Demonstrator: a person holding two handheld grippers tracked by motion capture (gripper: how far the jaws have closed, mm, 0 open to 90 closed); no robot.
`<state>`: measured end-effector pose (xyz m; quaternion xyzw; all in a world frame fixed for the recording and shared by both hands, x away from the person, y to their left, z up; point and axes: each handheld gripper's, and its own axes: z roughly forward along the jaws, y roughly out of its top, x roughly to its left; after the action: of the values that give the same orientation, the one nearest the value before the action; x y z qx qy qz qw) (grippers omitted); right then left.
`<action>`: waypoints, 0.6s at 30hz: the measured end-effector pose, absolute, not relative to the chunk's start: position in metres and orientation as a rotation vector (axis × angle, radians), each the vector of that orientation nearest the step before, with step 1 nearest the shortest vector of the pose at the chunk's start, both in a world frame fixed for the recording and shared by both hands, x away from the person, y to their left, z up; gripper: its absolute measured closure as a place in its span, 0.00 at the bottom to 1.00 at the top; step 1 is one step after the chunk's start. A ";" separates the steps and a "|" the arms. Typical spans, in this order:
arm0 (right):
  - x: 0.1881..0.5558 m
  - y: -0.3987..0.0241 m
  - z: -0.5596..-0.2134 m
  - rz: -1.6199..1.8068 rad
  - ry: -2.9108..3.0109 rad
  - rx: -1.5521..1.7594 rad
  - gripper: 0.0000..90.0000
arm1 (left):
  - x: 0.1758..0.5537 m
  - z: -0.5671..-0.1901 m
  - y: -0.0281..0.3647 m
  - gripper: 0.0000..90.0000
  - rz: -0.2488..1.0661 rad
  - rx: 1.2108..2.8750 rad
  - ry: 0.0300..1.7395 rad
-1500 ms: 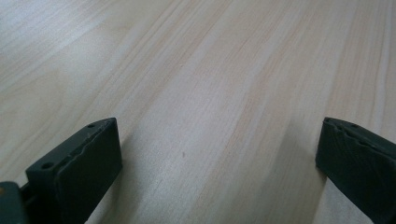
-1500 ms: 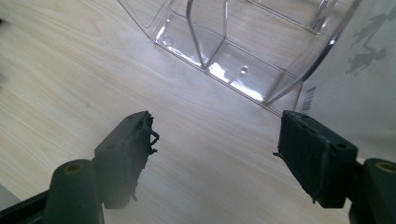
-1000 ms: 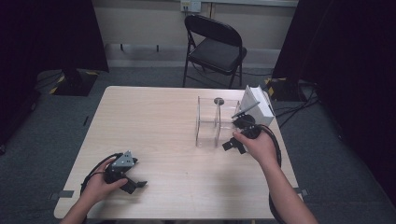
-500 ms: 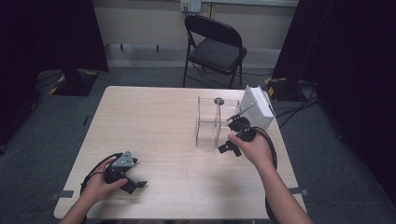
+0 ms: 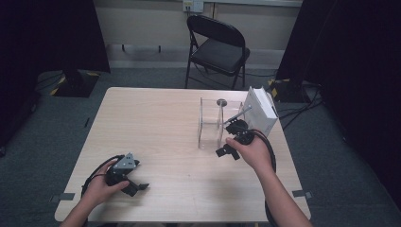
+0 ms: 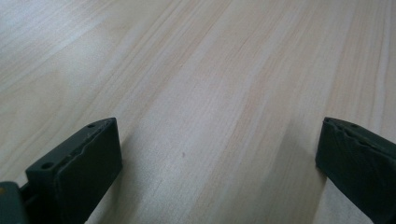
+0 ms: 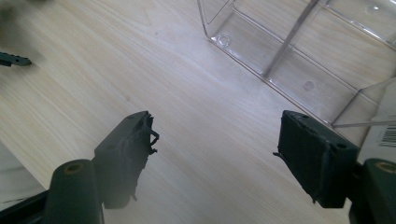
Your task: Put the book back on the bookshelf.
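Note:
A clear plastic organiser (image 5: 211,124) with upright dividers stands on the right half of the wooden table (image 5: 161,123). A white box (image 5: 260,110) leans behind it. My right gripper (image 5: 227,152) hovers just in front of the organiser, jaws open and bare; in the right gripper view its gripper (image 7: 219,149) faces the table beside the organiser's clear wall (image 7: 280,56). My left gripper (image 5: 135,186) rests near the table's front left edge, held by a hand. Its jaws stand wide apart over bare wood in the left gripper view (image 6: 215,154).
A black folding chair (image 5: 217,47) stands behind the table. Dark curtains flank both sides. Cables lie on the grey carpet at the right (image 5: 298,109). Black cables trail from each gripper.
My right gripper has drawn back from the organiser toward the table's front and slightly left. The left hand has stayed where it was.

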<state>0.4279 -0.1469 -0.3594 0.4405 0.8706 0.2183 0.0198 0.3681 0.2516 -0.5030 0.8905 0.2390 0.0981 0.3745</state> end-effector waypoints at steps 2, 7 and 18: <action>0.428 -0.144 -0.361 0.673 2.706 1.362 0.28 | 0.368 -0.503 0.252 0.00 0.251 2.280 0.612; 0.428 -0.139 -0.363 0.670 2.713 1.354 0.28 | 0.368 -0.503 0.252 0.00 0.250 2.280 0.610; 0.426 -0.128 -0.371 0.682 2.742 1.322 0.28 | 0.368 -0.503 0.252 0.00 0.250 2.280 0.610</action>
<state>0.4260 -0.1275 -0.3715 0.4237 0.8790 0.2185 0.0109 0.3682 0.2516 -0.5030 0.8907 0.2382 0.0978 0.3747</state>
